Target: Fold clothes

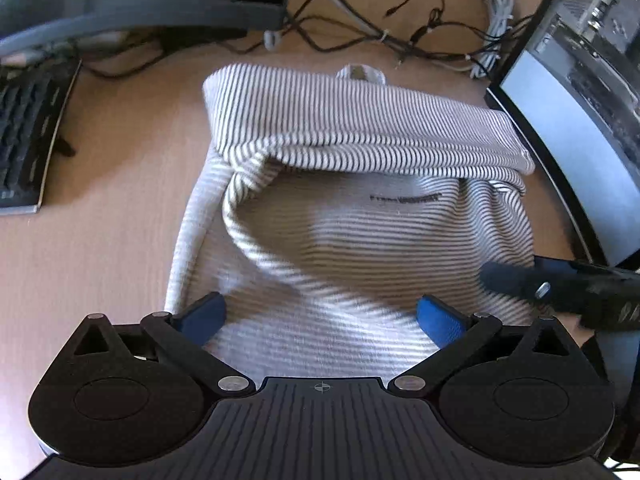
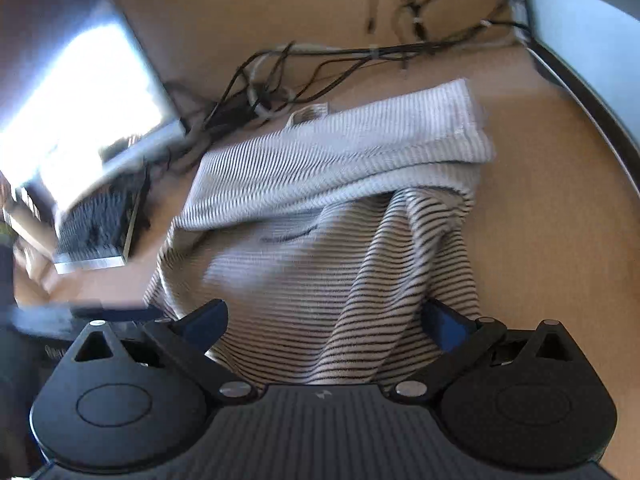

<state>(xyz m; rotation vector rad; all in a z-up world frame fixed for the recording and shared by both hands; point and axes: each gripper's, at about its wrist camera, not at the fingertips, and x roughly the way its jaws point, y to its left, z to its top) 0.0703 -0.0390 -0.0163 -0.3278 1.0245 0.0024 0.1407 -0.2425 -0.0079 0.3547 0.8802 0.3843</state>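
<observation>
Wooden desk (image 1: 120, 220) carries the striped shirt (image 1: 360, 232), right of the keyboard (image 1: 28, 132). Left gripper (image 1: 320, 316) and right gripper (image 2: 324, 320) both gape wide over its near edge, gripping nothing. Soft, light knit; pinch its near corners.

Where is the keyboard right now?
In the left wrist view the keyboard lies on the wooden desk at the far left, left of the striped shirt, apart from it.
</observation>
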